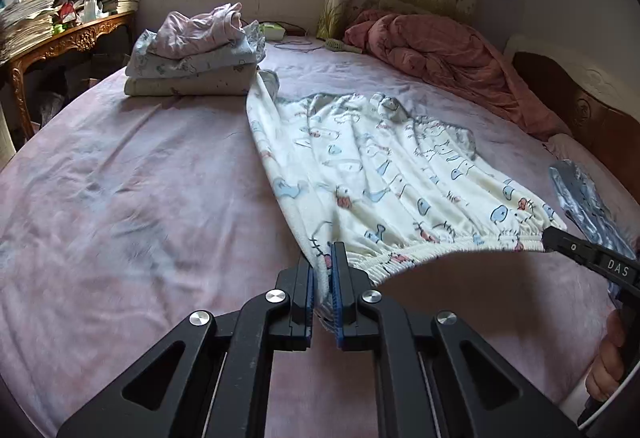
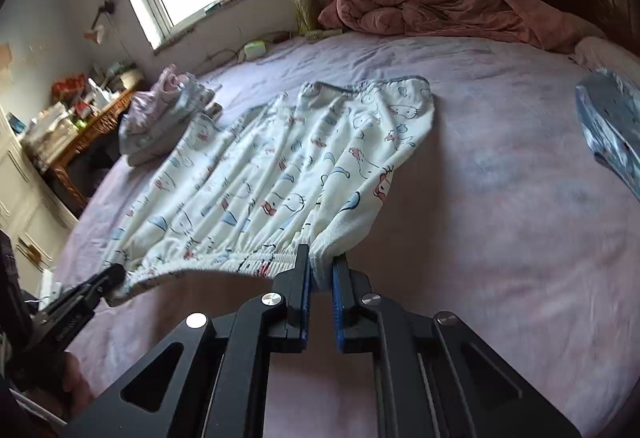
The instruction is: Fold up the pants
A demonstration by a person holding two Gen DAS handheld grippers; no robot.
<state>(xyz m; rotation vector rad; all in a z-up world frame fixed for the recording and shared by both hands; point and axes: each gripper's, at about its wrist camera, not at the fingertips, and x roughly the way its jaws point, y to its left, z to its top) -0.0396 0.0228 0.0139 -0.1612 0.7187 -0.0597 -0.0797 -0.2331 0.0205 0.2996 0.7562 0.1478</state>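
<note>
White pants (image 1: 380, 174) with a blue and pink cartoon print lie spread on the pink bed, legs pointing away toward the window. My left gripper (image 1: 322, 258) is shut on the left end of the elastic waistband. My right gripper (image 2: 321, 266) is shut on the right end of the waistband (image 2: 240, 258). The waistband is lifted a little above the sheet and stretched between both grippers. The right gripper (image 1: 548, 238) also shows at the right edge of the left wrist view, and the left gripper (image 2: 116, 274) at the lower left of the right wrist view. The pants (image 2: 280, 174) look folded lengthwise.
A stack of folded clothes (image 1: 196, 54) sits at the far left of the bed. A crumpled pink quilt (image 1: 440, 54) lies near the headboard. A blue patterned cloth (image 2: 612, 130) lies at the right. A cluttered wooden desk (image 1: 60, 38) stands left of the bed.
</note>
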